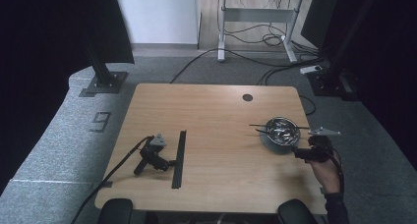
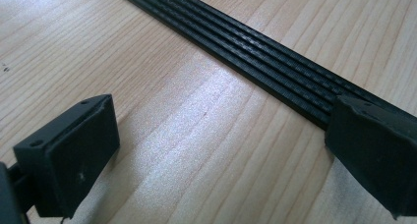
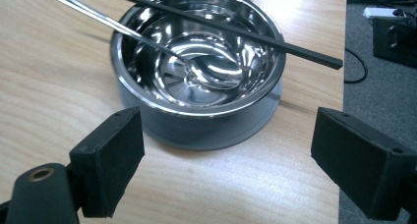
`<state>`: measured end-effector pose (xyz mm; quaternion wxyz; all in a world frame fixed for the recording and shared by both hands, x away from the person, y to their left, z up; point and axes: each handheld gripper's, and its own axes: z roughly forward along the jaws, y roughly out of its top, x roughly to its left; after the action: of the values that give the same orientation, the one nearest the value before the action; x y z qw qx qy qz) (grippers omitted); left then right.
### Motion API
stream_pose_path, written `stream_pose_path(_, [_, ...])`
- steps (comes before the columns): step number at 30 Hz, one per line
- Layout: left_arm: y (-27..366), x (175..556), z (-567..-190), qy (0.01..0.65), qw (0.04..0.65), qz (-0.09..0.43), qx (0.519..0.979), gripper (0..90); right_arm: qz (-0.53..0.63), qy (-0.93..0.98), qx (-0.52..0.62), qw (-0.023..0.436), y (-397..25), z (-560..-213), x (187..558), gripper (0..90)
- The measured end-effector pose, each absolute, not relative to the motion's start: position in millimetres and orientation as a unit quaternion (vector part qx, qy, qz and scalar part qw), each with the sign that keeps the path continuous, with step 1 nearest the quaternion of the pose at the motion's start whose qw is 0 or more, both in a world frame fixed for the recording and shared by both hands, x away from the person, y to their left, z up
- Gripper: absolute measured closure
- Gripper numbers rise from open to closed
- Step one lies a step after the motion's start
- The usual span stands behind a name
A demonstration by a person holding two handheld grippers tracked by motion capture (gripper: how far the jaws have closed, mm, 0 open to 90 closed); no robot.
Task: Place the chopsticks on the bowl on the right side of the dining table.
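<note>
A steel bowl stands near the table's right edge. A metal spoon lies in it, its handle sticking out over the rim, and a thin black stick rests across the rim. A hand holds my right gripper just in front of the bowl, open, with nothing between the jaws. My left gripper lies on the table at the left, open and with no hand on it. One of its jaws touches a long black ribbed strip.
The wooden table has a round cable hole at the back right. Black stand feet sit on the carpet to the left and right. A desk frame and loose cables lie beyond the table.
</note>
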<state>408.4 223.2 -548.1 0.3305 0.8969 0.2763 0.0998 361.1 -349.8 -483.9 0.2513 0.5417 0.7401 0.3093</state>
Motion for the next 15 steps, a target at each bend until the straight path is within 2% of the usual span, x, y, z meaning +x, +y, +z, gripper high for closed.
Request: stream_pose_path(15, [223,408,-548,0.276,0.330,0.100,0.897,0.0,0.334,0.765,0.503,0.223,-328,-474,341,11.3])
